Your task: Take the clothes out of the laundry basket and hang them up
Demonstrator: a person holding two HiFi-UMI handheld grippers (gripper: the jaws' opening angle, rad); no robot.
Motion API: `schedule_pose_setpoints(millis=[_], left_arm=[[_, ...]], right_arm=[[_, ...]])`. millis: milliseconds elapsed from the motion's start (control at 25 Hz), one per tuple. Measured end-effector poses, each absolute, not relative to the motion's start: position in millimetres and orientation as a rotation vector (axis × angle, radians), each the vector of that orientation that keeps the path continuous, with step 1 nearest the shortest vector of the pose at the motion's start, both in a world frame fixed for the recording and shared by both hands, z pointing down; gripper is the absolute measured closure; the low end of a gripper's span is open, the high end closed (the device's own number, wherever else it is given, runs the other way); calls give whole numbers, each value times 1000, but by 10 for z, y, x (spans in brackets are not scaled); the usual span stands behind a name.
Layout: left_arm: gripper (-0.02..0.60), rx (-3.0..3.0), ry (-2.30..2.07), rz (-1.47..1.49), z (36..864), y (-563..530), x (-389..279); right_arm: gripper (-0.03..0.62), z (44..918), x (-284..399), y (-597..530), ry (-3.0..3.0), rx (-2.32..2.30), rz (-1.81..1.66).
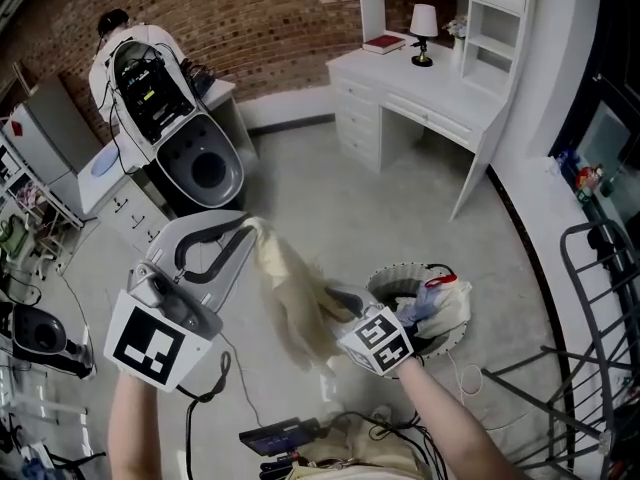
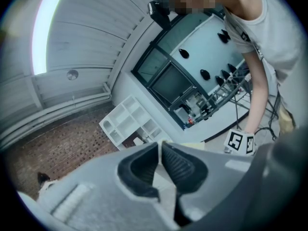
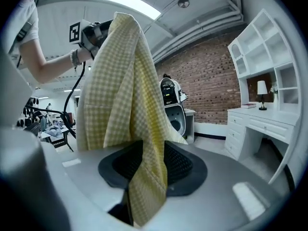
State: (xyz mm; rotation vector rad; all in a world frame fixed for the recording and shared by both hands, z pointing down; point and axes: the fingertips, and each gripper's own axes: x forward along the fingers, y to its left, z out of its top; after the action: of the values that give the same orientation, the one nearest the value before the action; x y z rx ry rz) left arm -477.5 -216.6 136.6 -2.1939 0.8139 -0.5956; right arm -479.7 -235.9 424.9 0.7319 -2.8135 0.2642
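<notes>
No writing is legible; only square markers [image 1: 148,346] on the left tongs [image 1: 248,228] and right tongs [image 1: 338,296].

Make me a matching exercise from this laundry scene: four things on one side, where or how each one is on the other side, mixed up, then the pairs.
Things
1. yellow checked cloth
2. laundry basket
3. lamp
4. left tongs

Places or states
A. on the white desk
B. shut on the cloth's top edge
C. on the floor, near the right tongs
D. hanging from one pair of tongs, down between the other pair

Pairs: 1-D, 2-C, 3-A, 4-B
</notes>
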Motion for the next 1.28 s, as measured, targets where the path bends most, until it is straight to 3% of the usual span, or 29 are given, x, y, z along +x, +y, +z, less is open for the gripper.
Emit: schedule_pose_setpoints(millis=[240,440,720,920,1000,1080,1120,1280], left_arm=[[571,-2193,843,-604,1275,-2152,-4820],[572,-2188,842,-580,1165,-2029,-4856],[572,-2167,795,-567,1141,-1909,-4746],[571,-2173,778,-577,1195,-1899,-4697],[571,-2178,782,-583,1219,-1905,-4729],[571,-2182,793,-587,1227,-1918,-4798],[571,-2184,802,-587,1226,-1925,-4841],[571,-2188,834,-573,1227,-1945,-4985]], right_arm=[[468,4206,-4947,-2073,-2851,616,311],[468,3954,-4602,-2388,-2889,724,240],[388,4215,-4553,-2729,-2781,485,160],[385,4398,-4795,-2565,-2764,242,241],[417,4433,-4863,-2512,-2767,206,243],[556,4431,-4861,-2547,-2765,245,212],[579,4417,-4831,-2594,-2761,289,195],[582,4306,-4530,-2837,-2735,536,176]])
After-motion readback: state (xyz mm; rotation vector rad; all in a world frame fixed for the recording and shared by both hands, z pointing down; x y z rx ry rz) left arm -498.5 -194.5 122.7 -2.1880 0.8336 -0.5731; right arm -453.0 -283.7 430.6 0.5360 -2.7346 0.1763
